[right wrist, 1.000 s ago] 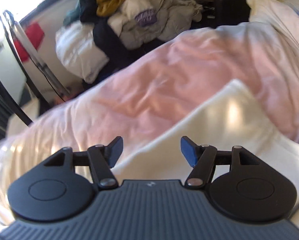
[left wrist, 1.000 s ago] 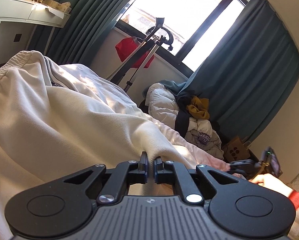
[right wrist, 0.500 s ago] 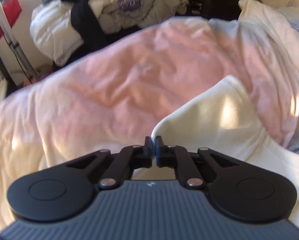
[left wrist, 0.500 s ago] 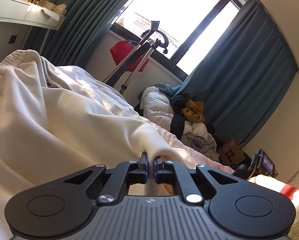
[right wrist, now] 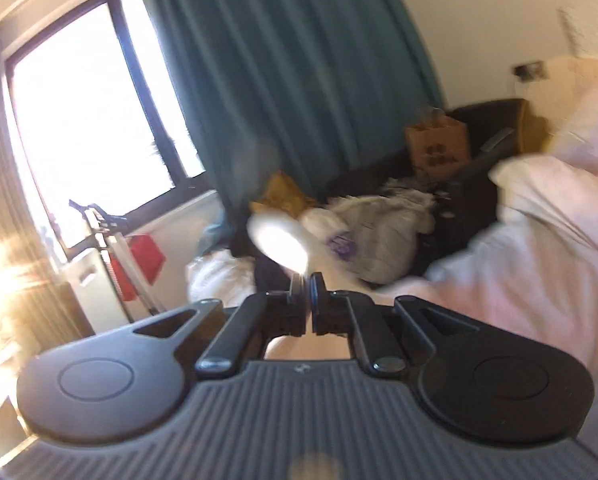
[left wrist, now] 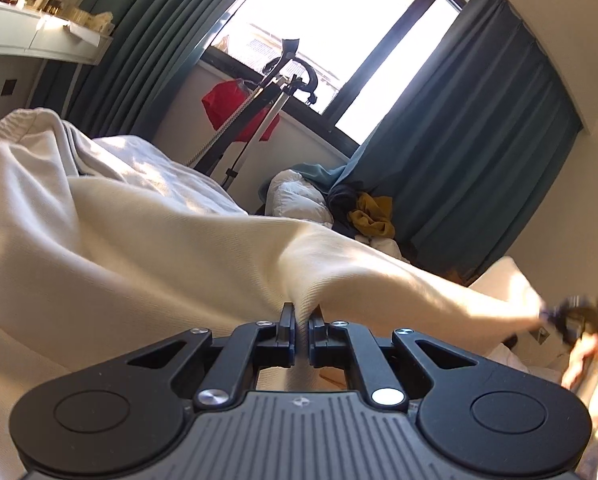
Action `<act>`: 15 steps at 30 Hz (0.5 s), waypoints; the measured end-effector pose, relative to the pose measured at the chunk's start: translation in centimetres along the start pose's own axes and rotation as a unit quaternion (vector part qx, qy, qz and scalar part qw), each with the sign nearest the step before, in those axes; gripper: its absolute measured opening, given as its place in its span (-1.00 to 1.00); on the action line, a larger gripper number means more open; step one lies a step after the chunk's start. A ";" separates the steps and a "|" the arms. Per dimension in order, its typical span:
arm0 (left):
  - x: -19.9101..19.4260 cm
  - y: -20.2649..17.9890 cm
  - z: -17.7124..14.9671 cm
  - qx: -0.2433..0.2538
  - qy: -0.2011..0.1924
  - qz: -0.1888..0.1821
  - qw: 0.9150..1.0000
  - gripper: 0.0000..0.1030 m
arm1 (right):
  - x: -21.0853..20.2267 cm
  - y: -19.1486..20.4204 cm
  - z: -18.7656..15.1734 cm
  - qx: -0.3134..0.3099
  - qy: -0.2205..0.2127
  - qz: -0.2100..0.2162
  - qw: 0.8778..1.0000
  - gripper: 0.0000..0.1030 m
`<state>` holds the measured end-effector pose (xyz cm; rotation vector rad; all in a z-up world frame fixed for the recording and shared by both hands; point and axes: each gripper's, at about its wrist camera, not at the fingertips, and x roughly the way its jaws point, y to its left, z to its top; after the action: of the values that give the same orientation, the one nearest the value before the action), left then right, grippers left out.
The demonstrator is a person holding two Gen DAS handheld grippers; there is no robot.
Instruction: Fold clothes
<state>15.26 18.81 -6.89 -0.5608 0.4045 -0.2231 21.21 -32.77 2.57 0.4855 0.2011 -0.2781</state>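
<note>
Behind your work area, teal full-length curtains (left wrist: 471, 140) are hanging on either side of a bright dark-framed window (left wrist: 331, 28), and a heap of mixed clothing (right wrist: 359, 232) is lying on the floor below them beside a brown paper bag (right wrist: 438, 148). A black and silver stand (left wrist: 255, 108) is standing against the wall under the window with a red cloth (left wrist: 227, 104) draped on it. You are working over a bed covered in a pale pink duvet (right wrist: 519, 248).

You are holding the left gripper (left wrist: 301, 322) with its jaws nearly together, and they are pinching a raised fold of the cream ribbed knit garment (left wrist: 119, 240). That garment is stretching from its elastic hem at upper left across the bed toward the right, where the right gripper (left wrist: 575, 316) is appearing blurred at the frame edge.

In the right wrist view, you are keeping the right gripper's jaws almost closed on a thin cream edge of the same garment, which is rising as a blurred bright flap above the fingertips (right wrist: 297, 284).
</note>
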 end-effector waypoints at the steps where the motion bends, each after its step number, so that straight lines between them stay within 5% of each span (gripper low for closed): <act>1: 0.1 -0.2 -0.2 0.006 0.006 0.004 1.000 -0.88 | -0.8 -2.0 -1.3 0.016 0.012 -0.015 1.000 -0.89; 4: 0.4 -0.9 -1.1 0.033 0.029 0.026 0.999 -0.88 | -1.6 -7.9 -6.0 0.073 0.087 -0.078 0.991 -0.89; 8: 0.7 -1.6 -2.3 0.054 0.061 0.063 0.995 -0.88 | -1.4 -14.4 -12.5 0.162 0.222 -0.122 0.954 -0.89; 11: 0.7 -1.8 -2.7 0.058 0.064 0.076 0.993 -0.88 | -2.1 -16.6 -13.7 0.224 0.215 -0.095 0.946 -0.89; 15: 0.8 -2.3 -3.3 0.083 0.063 0.090 0.990 -0.87 | -2.5 -15.0 -12.1 0.192 0.196 -0.089 0.958 -0.85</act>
<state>14.36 15.10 -8.41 -0.3450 0.5514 -0.1168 12.73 -39.14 -13.75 0.9106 0.5862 -0.3980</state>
